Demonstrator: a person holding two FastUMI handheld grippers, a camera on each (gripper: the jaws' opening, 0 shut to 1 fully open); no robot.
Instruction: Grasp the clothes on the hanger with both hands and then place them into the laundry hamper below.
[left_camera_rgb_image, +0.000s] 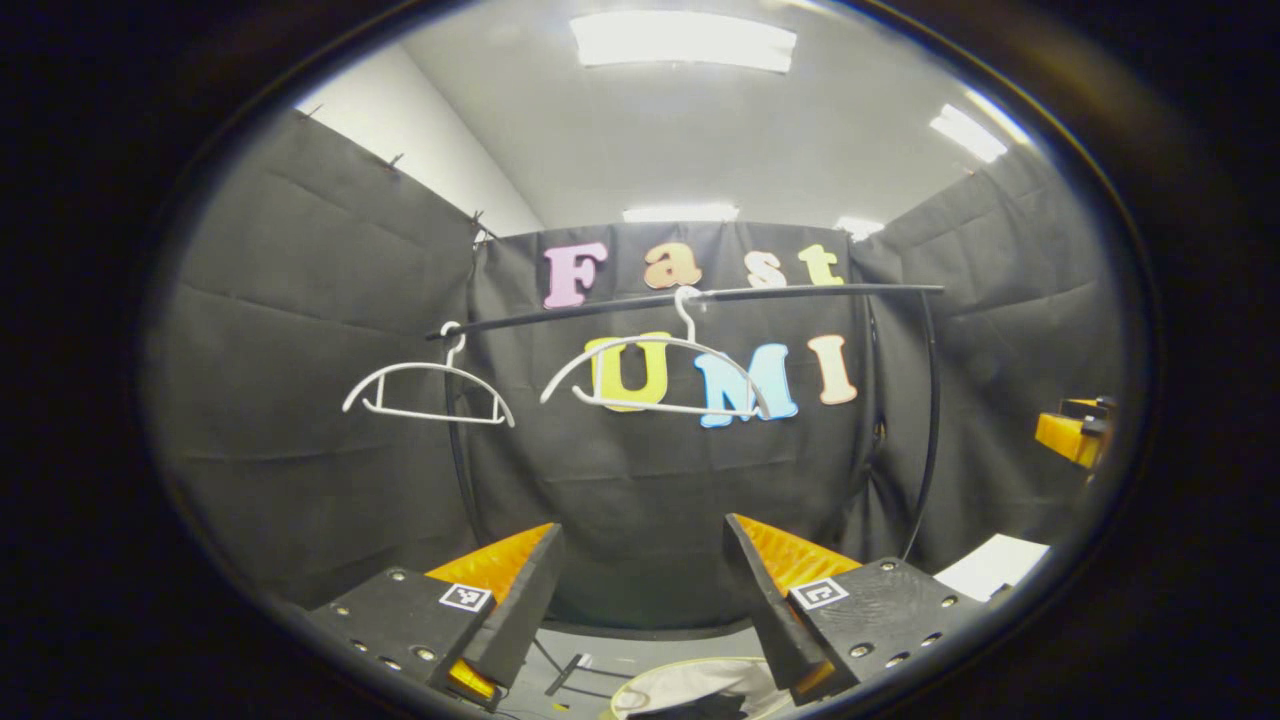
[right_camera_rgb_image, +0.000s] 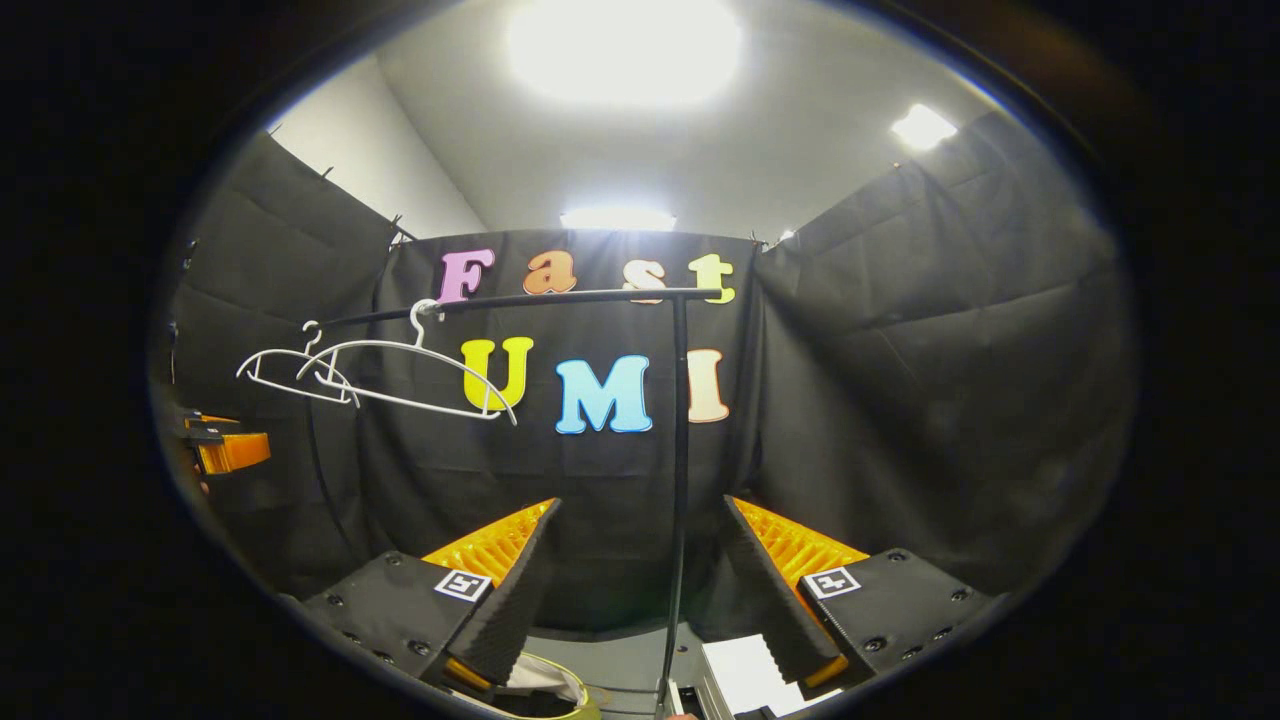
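In the left gripper view the left gripper (left_camera_rgb_image: 640, 600) has its jaws spread wide with nothing between them, and just below, at the bottom edge, sits the pale rim of the laundry hamper (left_camera_rgb_image: 690, 690) with light cloth lying in it. That cloth looks like the clothes (left_camera_rgb_image: 700, 680), though too little of it shows to be sure. The right gripper (right_camera_rgb_image: 640, 600) is posed the same way in the right gripper view, jaws wide and empty, with the hamper's rim low to its left and a white sheet (right_camera_rgb_image: 740, 675) low to its right. Both grippers point roughly level and slightly upward toward the back wall, held above the hamper. Farther off, the black rail (left_camera_rgb_image: 690, 297) carries two white hangers, the left hanger (left_camera_rgb_image: 428, 392) and the right hanger (left_camera_rgb_image: 660, 375), both bare. The task therefore seems essentially finished. The main risk I see is a stray sweep: the rack's upright pole (right_camera_rgb_image: 678, 480) stands right between the right gripper's jaws, so a forward or sideways move could knock the rack or set the hangers swinging off the rail.
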